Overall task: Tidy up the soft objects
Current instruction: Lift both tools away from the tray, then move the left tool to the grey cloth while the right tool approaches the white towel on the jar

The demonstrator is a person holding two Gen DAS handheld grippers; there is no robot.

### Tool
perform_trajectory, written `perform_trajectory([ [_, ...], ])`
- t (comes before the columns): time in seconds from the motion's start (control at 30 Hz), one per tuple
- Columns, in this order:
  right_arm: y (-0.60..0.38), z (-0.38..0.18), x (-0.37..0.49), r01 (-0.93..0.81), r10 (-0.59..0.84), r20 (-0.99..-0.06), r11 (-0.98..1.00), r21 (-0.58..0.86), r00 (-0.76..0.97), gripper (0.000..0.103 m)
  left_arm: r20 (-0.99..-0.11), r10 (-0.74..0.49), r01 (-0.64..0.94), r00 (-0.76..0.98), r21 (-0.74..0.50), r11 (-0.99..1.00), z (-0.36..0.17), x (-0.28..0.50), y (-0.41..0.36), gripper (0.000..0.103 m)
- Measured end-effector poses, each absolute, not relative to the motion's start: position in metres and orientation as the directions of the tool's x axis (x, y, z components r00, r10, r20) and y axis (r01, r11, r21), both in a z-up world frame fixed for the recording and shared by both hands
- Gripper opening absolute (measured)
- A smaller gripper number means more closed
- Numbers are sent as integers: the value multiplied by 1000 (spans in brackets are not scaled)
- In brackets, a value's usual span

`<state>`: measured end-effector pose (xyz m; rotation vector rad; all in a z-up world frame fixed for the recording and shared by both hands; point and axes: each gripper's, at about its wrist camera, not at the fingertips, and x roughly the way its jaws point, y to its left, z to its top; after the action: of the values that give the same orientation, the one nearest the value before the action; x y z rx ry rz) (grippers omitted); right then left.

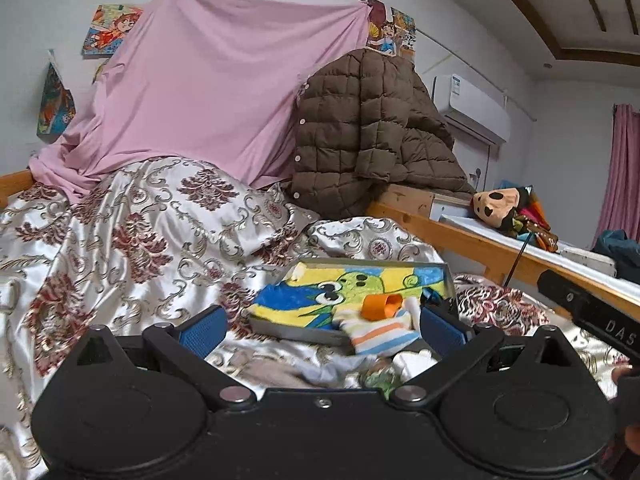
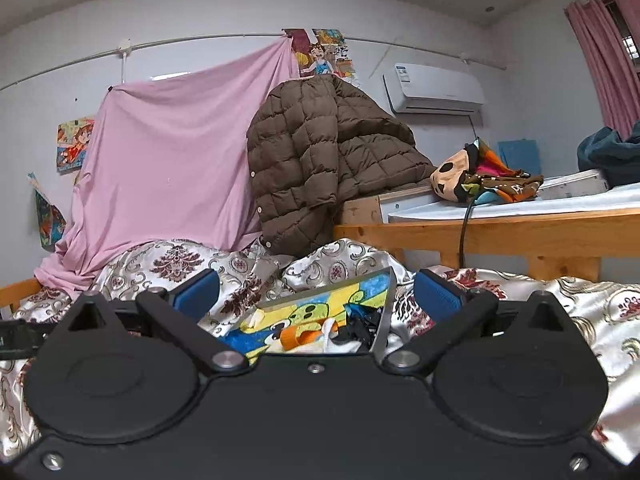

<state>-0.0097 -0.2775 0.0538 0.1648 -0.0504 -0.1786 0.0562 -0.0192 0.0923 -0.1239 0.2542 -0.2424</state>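
**Both hand-held grippers spread and empty over the sock tray**

- Striped sock (orange/blue/white) lies at the near edge of the cartoon-print tray, partly hanging over the rim. Orange piece rests on top of it, inside the tray.
- More soft items sit just in front of the tray on the bed: white and green bits, too crumpled to identify.
- Right wrist view: same tray, tilted; black fabric bunched in its right corner, beside the orange piece.
- Left hand-held gripper: blue pads wide apart, nothing between them, sock just ahead of the right pad.
- Right hand-held gripper: pads wide apart, holding nothing, tray between and beyond them.
- Tray rests on the patterned satin bedspread.
- Behind: brown quilted jacket draped over the wooden bed rail, pink sheet hung on the wall, plush toy on the neighbouring bed.
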Motion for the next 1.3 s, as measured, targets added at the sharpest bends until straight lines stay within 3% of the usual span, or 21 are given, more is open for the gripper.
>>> perform_trajectory([
  [0.43, -250, 43, -48, 153, -151, -29, 985, 85, 988, 102, -318, -231, 190, 920, -154, 970, 69, 20, 16, 102],
  [0.7, -231, 32, -43, 123, -125, -190, 992, -21, 974, 102, -410, -211, 151, 888, -174, 973, 48, 12, 30, 102],
  [1.3, -207, 15, -36, 7, -51, -350, 992, -126, 936, 102, -542, -210, 131, 814, -182, 975, 21, 16, 22, 102],
])
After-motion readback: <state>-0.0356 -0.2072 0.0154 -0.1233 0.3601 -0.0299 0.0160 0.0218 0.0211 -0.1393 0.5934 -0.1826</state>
